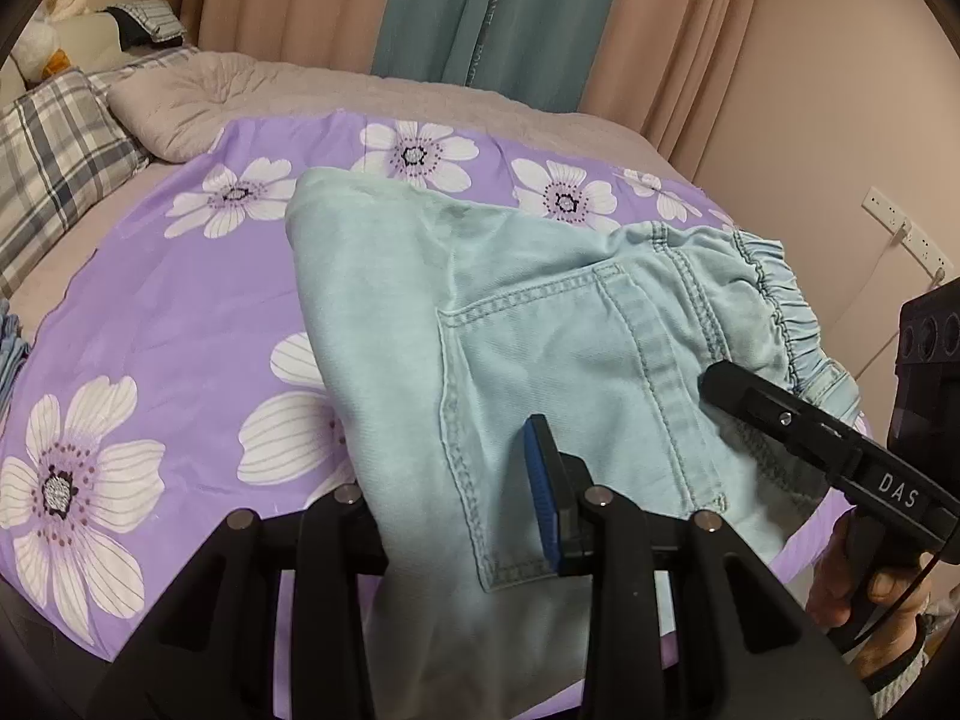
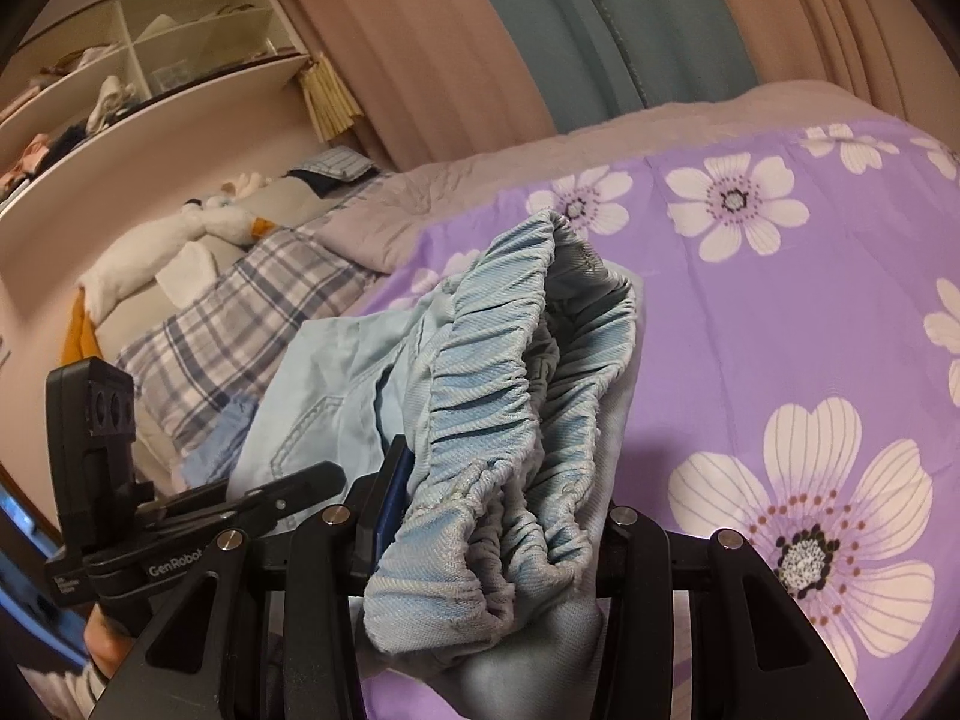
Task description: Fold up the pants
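Observation:
Light blue denim pants (image 1: 540,324) lie partly folded on a purple flowered sheet (image 1: 180,330), back pocket up, elastic waistband (image 1: 786,312) at the right. My left gripper (image 1: 474,504) is shut on the pants' near edge; only its blue-padded right finger (image 1: 543,498) shows, the other is under the cloth. My right gripper (image 2: 498,516) is shut on the gathered waistband (image 2: 516,420), which bunches over its fingers. The right gripper's finger (image 1: 780,420) also shows in the left wrist view, on the waistband. The left gripper (image 2: 288,492) appears at the left of the right wrist view.
The sheet covers a bed with a grey quilt (image 1: 420,96). Plaid pillows (image 1: 54,150) and a stuffed toy (image 2: 180,240) lie at the head. Curtains (image 1: 480,12) hang behind. Shelves (image 2: 120,72) stand by the bed. A wall socket (image 1: 900,228) is at the right.

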{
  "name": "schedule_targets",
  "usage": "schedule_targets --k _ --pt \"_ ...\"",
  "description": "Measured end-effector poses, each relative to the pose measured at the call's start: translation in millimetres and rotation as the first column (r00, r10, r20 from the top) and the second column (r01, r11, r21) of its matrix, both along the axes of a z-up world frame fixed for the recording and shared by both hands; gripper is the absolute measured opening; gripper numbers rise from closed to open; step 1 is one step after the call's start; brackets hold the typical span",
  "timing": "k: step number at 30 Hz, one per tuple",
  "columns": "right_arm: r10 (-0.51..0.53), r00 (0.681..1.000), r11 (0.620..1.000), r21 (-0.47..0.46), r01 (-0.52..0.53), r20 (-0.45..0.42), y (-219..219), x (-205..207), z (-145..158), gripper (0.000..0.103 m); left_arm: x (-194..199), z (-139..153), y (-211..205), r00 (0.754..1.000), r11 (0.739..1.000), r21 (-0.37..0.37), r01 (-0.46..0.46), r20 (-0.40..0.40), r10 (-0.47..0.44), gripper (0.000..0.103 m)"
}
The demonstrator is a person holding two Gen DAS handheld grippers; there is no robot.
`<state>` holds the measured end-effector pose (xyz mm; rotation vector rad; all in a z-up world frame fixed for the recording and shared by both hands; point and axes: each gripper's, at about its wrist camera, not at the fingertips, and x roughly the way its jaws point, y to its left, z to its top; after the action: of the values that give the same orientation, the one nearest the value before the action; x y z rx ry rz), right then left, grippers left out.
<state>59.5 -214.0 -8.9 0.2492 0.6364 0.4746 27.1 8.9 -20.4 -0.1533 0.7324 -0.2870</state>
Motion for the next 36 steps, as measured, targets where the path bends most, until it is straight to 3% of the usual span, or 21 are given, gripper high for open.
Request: schedule_targets --k 19,36 --pt "0.021 0.996 0.999 -0.033 -0.018 0.084 9.1 9.2 19.3 0.045 11.3 16.6 6.2 0.998 1.0 0.017 -0.003 0.056 0.002 0.032" --pt "0.0 0.996 0.999 -0.049 0.004 0.087 12.3 28.0 18.1 0.045 45.2 9.9 -0.6 1.0 0.999 0.041 0.007 0.029 -0.008 0.032"
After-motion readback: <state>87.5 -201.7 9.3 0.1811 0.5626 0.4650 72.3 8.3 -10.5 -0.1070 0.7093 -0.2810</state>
